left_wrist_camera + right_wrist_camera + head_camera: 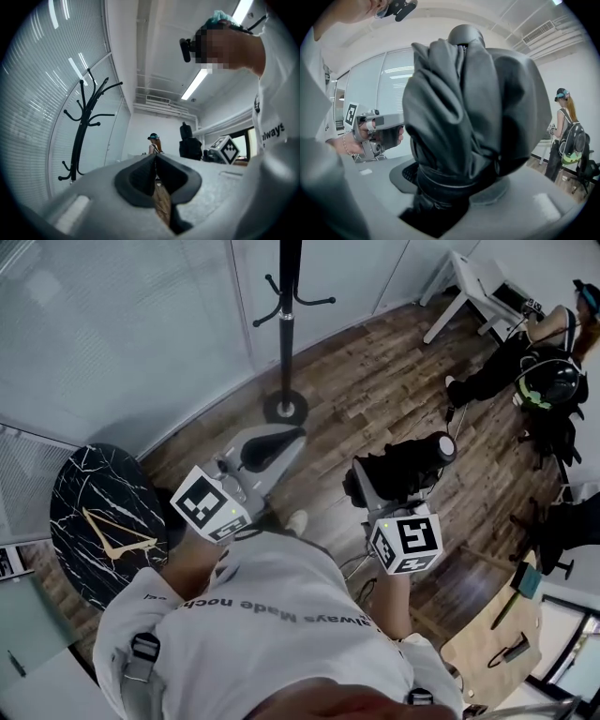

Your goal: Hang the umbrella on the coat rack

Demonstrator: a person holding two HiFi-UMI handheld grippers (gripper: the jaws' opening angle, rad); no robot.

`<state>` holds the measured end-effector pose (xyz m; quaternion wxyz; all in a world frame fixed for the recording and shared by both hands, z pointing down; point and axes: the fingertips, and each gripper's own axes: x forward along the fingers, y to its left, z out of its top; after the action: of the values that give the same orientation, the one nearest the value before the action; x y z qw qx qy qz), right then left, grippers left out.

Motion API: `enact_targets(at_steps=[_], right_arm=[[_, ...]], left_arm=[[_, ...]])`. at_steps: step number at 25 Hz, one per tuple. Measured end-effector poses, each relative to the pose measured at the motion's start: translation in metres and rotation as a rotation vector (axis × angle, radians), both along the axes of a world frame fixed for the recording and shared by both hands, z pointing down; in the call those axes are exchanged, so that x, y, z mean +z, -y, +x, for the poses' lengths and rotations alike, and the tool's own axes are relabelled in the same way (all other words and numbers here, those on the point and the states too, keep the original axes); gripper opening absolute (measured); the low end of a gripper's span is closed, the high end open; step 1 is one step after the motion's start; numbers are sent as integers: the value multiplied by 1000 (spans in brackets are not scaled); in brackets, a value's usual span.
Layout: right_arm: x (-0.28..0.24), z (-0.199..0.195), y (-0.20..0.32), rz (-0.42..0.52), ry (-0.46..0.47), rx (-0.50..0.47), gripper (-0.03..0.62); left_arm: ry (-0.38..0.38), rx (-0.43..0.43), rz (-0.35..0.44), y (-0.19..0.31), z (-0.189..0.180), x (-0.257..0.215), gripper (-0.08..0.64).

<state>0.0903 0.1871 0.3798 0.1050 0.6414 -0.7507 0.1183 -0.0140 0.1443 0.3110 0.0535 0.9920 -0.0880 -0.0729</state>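
A folded black umbrella (405,465) lies in my right gripper (386,495), whose jaws are shut on its lower end. In the right gripper view the umbrella (473,103) rises between the jaws and fills the middle. The black coat rack (286,324) stands ahead on its round base (285,409), by the glass wall. My left gripper (286,439) points toward that base, shut and empty. In the left gripper view its pads (140,176) meet at the tip, and the coat rack (83,126) shows at the left with several curved hooks.
A round black marble table (94,512) stands at my left. A person with a backpack (539,371) is at the far right beside a white desk (469,287). A light wooden table (487,648) sits at the lower right. The floor is wooden planks.
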Motion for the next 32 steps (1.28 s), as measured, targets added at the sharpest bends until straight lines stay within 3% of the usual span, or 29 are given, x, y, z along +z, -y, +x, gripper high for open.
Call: enact_targets(at_steps=[9, 18, 24, 32], right_arm=[[16, 37, 75, -20, -6, -35, 247], [3, 56, 201, -9, -40, -64, 249], [-1, 48, 284, 1, -61, -88, 247], [-9, 47, 347, 19, -65, -153, 247]], left_arm=[[6, -18, -3, 59, 35, 11, 11], [-41, -13, 33, 177, 61, -11, 11], [-66, 76, 59, 239, 81, -31, 44], [-152, 161, 63, 273, 112, -72, 92]])
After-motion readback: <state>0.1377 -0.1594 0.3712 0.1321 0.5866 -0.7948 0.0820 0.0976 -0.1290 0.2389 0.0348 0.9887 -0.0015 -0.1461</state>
